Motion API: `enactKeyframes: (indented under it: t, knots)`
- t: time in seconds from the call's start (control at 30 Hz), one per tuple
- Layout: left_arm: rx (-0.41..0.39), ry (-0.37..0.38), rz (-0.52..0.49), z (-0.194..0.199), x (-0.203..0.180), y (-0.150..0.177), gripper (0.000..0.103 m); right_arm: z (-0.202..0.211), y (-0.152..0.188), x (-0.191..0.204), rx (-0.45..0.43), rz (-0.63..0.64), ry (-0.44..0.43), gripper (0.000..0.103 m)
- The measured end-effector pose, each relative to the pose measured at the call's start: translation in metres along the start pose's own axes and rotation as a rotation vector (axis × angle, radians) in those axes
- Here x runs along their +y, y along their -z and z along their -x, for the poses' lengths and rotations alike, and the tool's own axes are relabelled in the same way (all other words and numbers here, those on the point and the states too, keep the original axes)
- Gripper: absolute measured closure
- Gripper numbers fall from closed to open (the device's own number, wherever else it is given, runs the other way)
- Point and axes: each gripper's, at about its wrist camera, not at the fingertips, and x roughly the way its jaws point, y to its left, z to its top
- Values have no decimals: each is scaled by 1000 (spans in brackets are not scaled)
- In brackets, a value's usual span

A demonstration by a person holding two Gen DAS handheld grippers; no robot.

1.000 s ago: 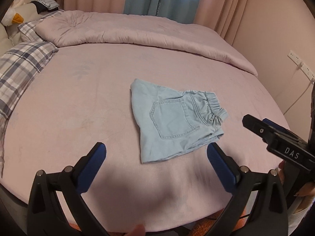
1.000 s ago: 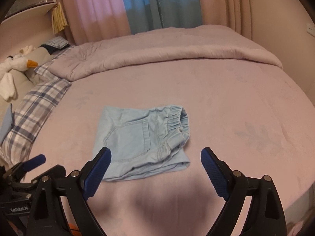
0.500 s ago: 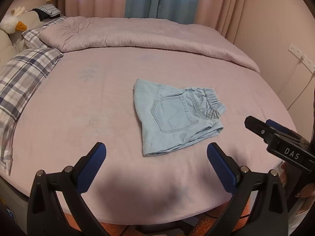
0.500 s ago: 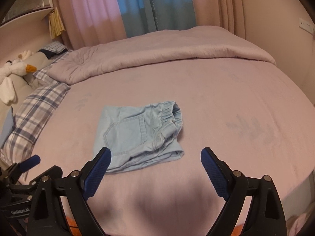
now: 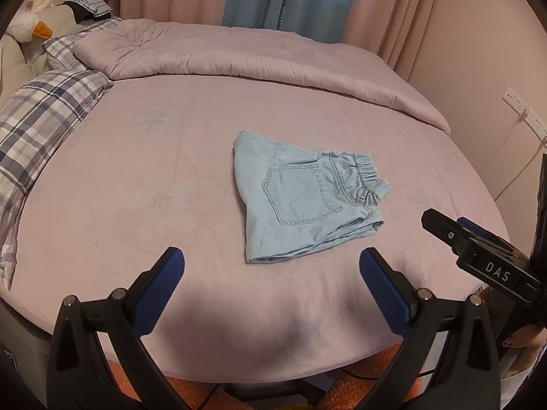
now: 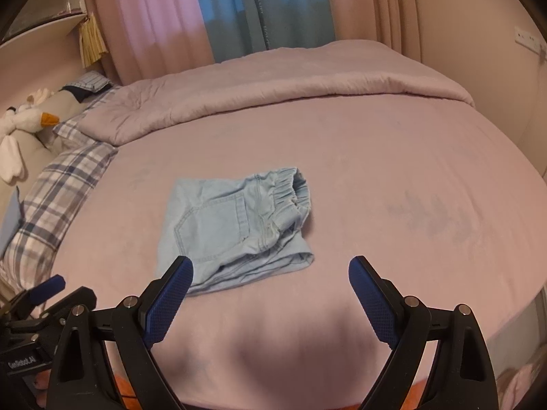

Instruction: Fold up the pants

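Note:
Light blue denim pants [image 5: 304, 198] lie folded in a small packet on the pink bed sheet [image 5: 136, 184], back pocket up, elastic waistband to the right. They also show in the right wrist view [image 6: 236, 229]. My left gripper [image 5: 271, 266] is open and empty, held above the bed's near edge, short of the pants. My right gripper [image 6: 270, 271] is open and empty, also back from the pants. The right gripper shows at the right of the left wrist view [image 5: 478, 253]. The left gripper shows at the lower left of the right wrist view [image 6: 41, 294].
A rolled pink duvet [image 5: 239, 54] lies across the far side of the bed. Plaid pillows [image 5: 37, 119] and a plush duck [image 5: 27, 27] are at the left. Curtains [image 6: 259, 13] hang behind. A wall [image 5: 478, 51] with a socket strip is at the right. Orange floor [image 5: 191, 393] shows below the bed edge.
Both grippers have pulled back and risen away from the pants, staying open. The pants have not moved on the bed.

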Motion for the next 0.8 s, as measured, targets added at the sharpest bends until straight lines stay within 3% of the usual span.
enactKeyframes:
  t: [0.8]
  knots:
    - [-5,-7,-3,-1,1,3,1,-3,2,2,15,2,15,11]
